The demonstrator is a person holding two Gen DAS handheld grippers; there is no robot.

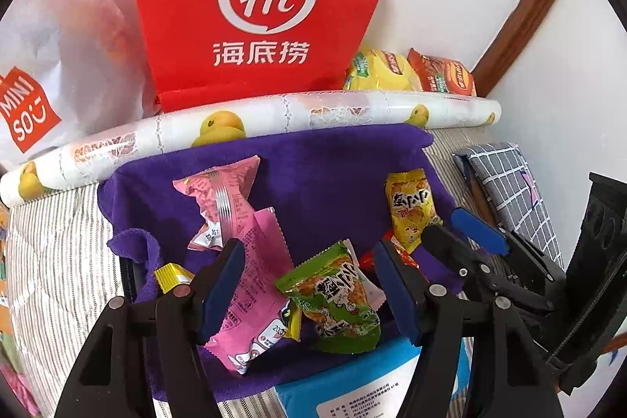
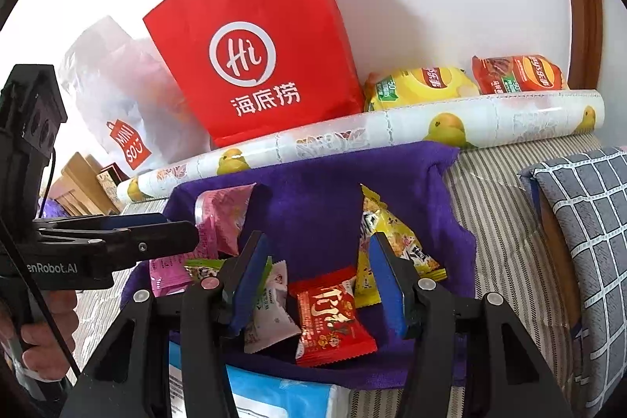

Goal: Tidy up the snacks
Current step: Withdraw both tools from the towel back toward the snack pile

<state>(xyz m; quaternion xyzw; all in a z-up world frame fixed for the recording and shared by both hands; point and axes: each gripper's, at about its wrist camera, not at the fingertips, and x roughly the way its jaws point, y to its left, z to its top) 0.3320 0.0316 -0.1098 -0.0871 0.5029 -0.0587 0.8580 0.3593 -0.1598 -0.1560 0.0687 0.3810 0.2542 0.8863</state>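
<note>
The left hand-held gripper [image 1: 309, 285] hangs over a purple towel [image 1: 321, 159] with its blue-padded jaws spread apart; a green snack packet [image 1: 337, 304] lies in the gap between them and a long pink packet [image 1: 254, 285] lies against the left pad, though neither looks clamped. Farther back on the towel lie another pink packet [image 1: 223, 198] and a yellow packet [image 1: 411, 210]. The right hand-held gripper [image 2: 319, 285] is also open, poised above a red candy packet [image 2: 329, 320] with a white packet [image 2: 270, 316] just beside it (whether the pads touch either is hard to tell). The towel is spread on a striped bed cover [image 2: 505, 222], and a light blue pack [image 2: 282, 398] lies at its near edge. Along its far edge lies a roll printed with yellow fruit [image 2: 392, 132]. Behind the roll a red paper bag [image 2: 258, 57] stands against the wall, with a white Miniso bag [image 2: 125, 112] to its left and a yellow chip bag [image 2: 419, 85] and a red chip bag [image 2: 517, 73] to its right.
</note>
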